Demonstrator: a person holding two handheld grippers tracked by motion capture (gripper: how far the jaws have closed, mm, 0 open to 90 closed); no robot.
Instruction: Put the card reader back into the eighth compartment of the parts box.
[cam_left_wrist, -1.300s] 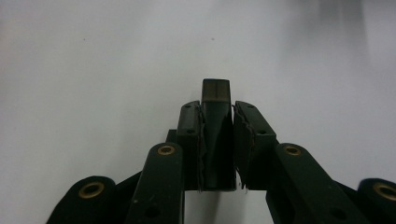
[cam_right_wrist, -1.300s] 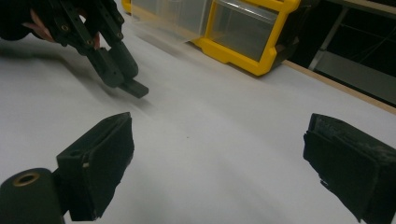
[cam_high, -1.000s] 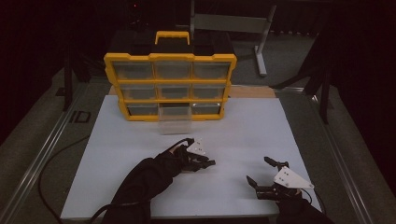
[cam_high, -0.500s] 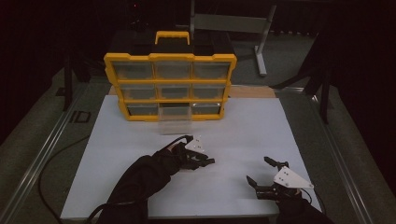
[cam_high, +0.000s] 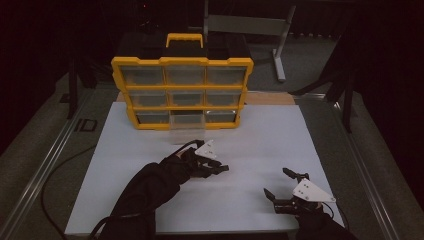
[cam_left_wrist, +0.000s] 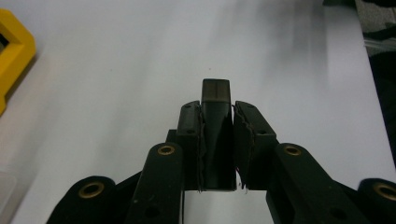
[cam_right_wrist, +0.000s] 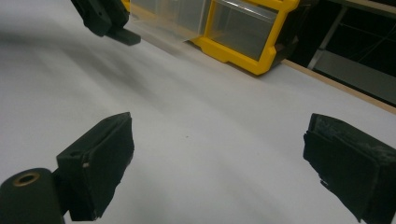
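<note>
left gripper (cam_left_wrist: 217, 135) clamped — right gripper (cam_right_wrist: 219, 163) agape

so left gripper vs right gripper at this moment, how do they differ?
The left gripper has its jaws closed on a small dark block; the right gripper stands wide open with nothing between its jaws. In the high view the left gripper sits nearer the yellow drawer organizer, while the right gripper is at the near right of the white board. Both have black jaws and a grey plate on top.
</note>
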